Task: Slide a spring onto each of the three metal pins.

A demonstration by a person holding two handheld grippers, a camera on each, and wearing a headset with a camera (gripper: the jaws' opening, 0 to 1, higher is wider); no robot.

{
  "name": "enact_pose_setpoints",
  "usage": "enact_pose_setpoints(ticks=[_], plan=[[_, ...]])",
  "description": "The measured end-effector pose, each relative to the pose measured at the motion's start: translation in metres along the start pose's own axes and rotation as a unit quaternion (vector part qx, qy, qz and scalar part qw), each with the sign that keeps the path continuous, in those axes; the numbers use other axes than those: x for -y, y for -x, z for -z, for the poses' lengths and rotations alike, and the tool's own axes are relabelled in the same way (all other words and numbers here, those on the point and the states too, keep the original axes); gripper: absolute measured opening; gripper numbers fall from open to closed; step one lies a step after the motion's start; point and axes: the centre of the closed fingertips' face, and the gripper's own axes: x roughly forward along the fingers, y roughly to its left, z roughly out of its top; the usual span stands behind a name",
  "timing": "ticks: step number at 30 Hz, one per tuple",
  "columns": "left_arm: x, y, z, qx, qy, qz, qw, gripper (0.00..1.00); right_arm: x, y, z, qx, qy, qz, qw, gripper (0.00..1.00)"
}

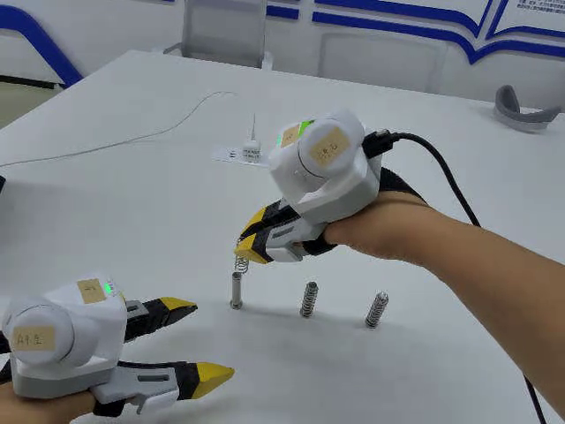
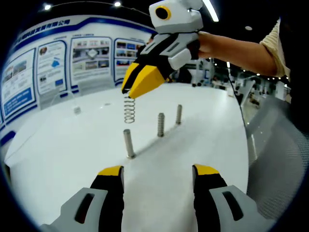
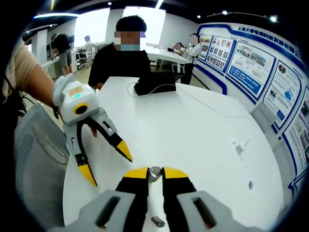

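Three metal pins stand in a row on the white table. The left pin is bare. The middle pin and the right pin each wear a spring. My right gripper is shut on a spring, which hangs upright just above the bare pin without touching it. My left gripper rests low at the near left, open and holding nothing, pointing toward the pins.
A thin white cable trails across the far left of the table. A small label with a thin upright piece lies behind the pins. A grey curved band sits far right. A seated person faces the table.
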Motion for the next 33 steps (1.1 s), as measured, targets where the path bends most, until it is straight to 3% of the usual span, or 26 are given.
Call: enact_pose_setpoints(ticks=[33], plan=[[-0.004,0.0,0.006,-0.003,0.007,0.002,1.0,0.58,0.0,-0.023,0.016,-0.02,-0.013,-0.008,0.9997,0.11]])
